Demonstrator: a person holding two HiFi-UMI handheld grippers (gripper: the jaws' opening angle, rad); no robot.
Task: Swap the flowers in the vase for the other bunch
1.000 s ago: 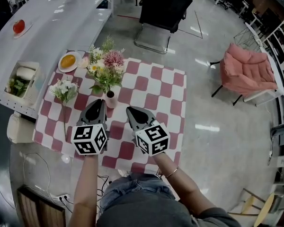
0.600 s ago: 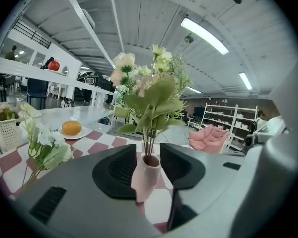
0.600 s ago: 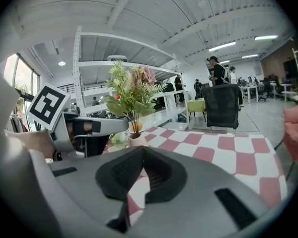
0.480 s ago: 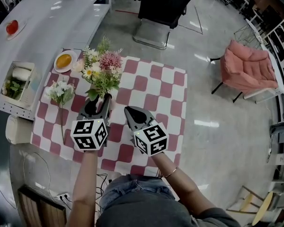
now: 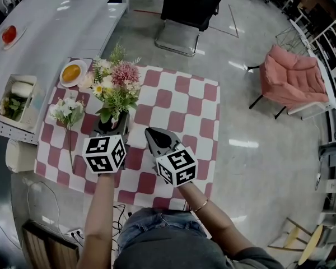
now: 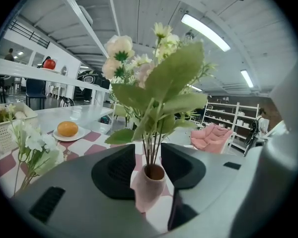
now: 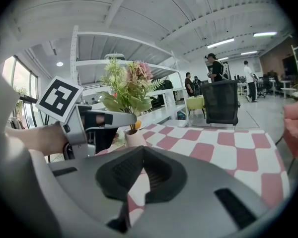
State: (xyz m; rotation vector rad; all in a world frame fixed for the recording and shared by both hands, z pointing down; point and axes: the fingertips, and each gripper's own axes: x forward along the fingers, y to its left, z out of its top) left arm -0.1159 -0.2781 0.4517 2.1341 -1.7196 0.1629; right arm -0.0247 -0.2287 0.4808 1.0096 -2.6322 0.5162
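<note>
Moved since before: the left gripper (image 6: 148, 150) is now up at the pink vase (image 6: 148, 187); a second ago it hung short of it with its jaws together. The right gripper (image 7: 141, 150) has kept its place.
Left claw: spread wide, with the vase standing between the two pads near their tips. Whether a pad touches the vase wall cannot be told.
Right claw: pressed together at the tips, nothing between them, hanging over the checked cloth (image 5: 179, 102) just right of the left gripper.
Vase: upright on the cloth's left half, in front of the person, its mouth showing from the left gripper view.
Mixed bunch (image 5: 116, 83): in the vase, stems down in its neck. Pink, cream and white heads and broad green leaves rise over the left gripper and hide its jaws from the head view.
White bunch (image 5: 67, 110): lying flat on the cloth to the left of the vase, heads away from the person, stem towards them, apart from both grippers.
Plate (image 5: 71, 73): at the cloth's far left corner, with an orange (image 6: 67, 129) on it.
Counter (image 5: 61, 21): beyond the cloth on the left, bearing a tray (image 5: 14, 97) of food.
Floor beyond: a black chair (image 5: 190, 4) and a pink armchair (image 5: 291, 77).
</note>
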